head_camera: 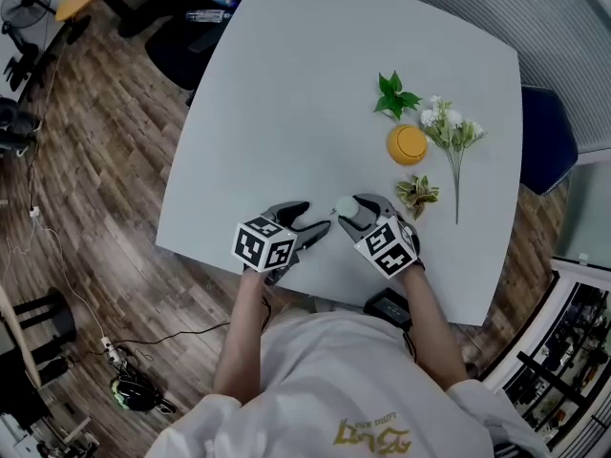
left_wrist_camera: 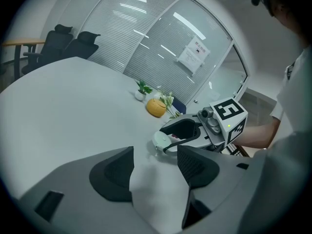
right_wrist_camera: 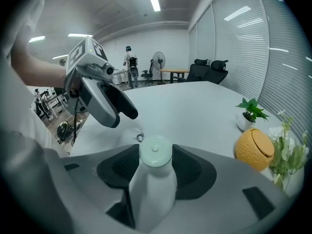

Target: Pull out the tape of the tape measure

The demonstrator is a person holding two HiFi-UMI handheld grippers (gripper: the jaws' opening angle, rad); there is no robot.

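No legible text or labels

Pale tabletop, grey tongs, one spot of orange

The tabletop [head_camera: 286, 113] was a plain pale grey-white. The left tongs [left_wrist_camera: 155, 160] and right tongs [right_wrist_camera: 155, 156] were grey with black pads, and their marker cubes [head_camera: 263, 244] bore black squares on white. The tape measure [left_wrist_camera: 161, 140] was pale mint green. The round container [head_camera: 408, 144] was orange-yellow, the plant [head_camera: 395, 94] bright green, the flowers [head_camera: 449, 122] white on green stems. The floor [head_camera: 105, 160] showed brown wood-plank graining; the shirt [head_camera: 344, 389] was white with yellow lettering.
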